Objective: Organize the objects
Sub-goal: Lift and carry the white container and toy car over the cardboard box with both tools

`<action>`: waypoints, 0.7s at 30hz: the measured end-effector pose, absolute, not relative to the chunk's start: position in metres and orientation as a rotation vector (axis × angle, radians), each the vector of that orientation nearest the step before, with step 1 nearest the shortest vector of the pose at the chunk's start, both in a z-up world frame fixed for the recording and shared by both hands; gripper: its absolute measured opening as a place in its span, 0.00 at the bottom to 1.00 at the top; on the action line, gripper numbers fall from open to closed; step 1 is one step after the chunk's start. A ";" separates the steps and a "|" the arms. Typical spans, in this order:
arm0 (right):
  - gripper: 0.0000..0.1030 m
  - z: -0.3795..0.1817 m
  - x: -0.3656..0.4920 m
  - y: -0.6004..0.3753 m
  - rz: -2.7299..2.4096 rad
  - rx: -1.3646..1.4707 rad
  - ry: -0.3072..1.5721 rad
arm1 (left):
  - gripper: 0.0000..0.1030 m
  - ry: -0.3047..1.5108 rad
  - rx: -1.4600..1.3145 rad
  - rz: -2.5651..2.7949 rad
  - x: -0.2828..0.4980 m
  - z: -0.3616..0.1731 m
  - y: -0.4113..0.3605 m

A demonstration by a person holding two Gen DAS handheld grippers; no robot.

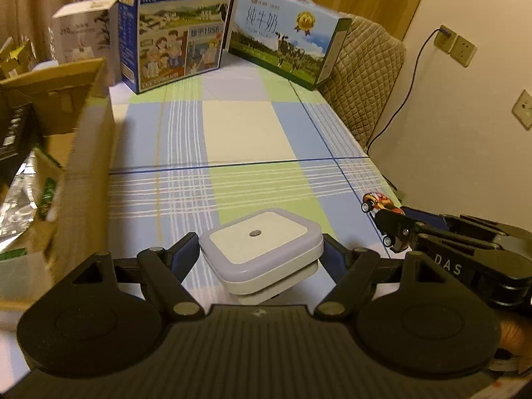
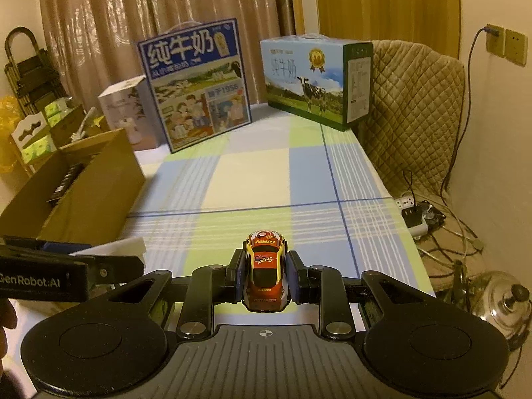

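Toy car (image 2: 265,274), red and yellow, pinched by its sides in the right gripper (image 2: 264,277) and held clear above the checked tablecloth (image 2: 252,173); white square gadget (image 1: 262,249) clamped between the pads of the left gripper (image 1: 261,256), also off the cloth. Cardboard box (image 2: 99,179) at the table's left edge stands open with dark items already inside, likely the drop point. Judged mid-task: both pieces picked up, neither placed, and the cloth between the grippers and the two milk cartons (image 2: 196,89) shows nothing else loose.
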State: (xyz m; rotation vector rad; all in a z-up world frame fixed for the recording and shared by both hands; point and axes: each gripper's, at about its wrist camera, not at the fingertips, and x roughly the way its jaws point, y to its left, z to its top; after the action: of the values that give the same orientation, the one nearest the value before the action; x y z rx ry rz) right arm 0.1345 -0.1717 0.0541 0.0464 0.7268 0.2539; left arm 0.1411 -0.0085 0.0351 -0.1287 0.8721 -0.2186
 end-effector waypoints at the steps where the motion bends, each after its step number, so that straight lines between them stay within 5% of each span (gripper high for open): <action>1: 0.22 0.058 0.128 -0.171 0.255 0.044 0.723 | 0.72 0.864 -0.126 -0.219 0.135 0.040 -0.007; 21: 0.22 0.099 0.061 -0.135 0.333 -0.004 0.660 | 0.72 0.786 -0.112 -0.234 0.055 0.091 0.014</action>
State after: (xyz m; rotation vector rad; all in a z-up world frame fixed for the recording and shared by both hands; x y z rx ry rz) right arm 0.0613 -0.1350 0.0986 -0.0040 0.6603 0.3334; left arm 0.0547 0.0136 0.0911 -0.1123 0.7857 -0.2336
